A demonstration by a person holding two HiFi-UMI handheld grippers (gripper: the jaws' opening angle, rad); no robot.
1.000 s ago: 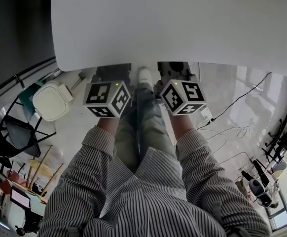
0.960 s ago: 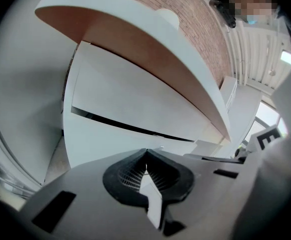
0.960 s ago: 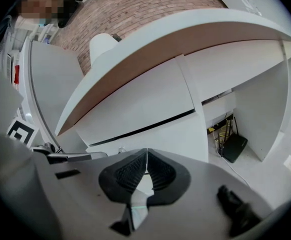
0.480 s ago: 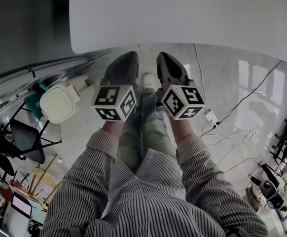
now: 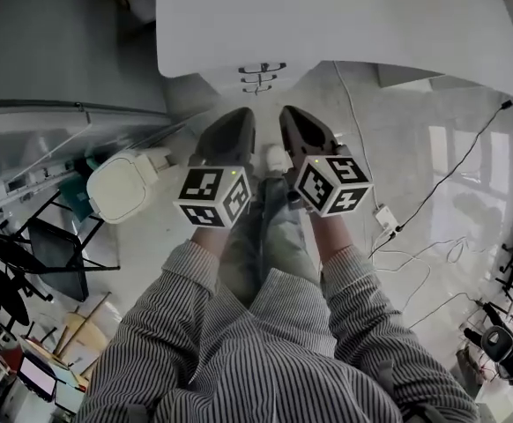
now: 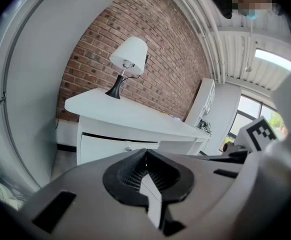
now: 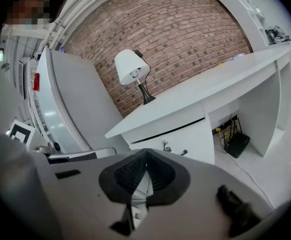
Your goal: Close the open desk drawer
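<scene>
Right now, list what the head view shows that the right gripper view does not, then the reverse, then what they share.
Only the head view: the person's striped sleeves and a white shoe on the floor. Only the right gripper view: the lamp on the desk, the brick wall, and the right hand-held gripper with its jaws closed together on nothing. Both: the white desk and its drawer handles.

An office: white desk (image 7: pixel 195 91), table lamp (image 7: pixel 131 66), brick wall (image 7: pixel 175 29).
</scene>
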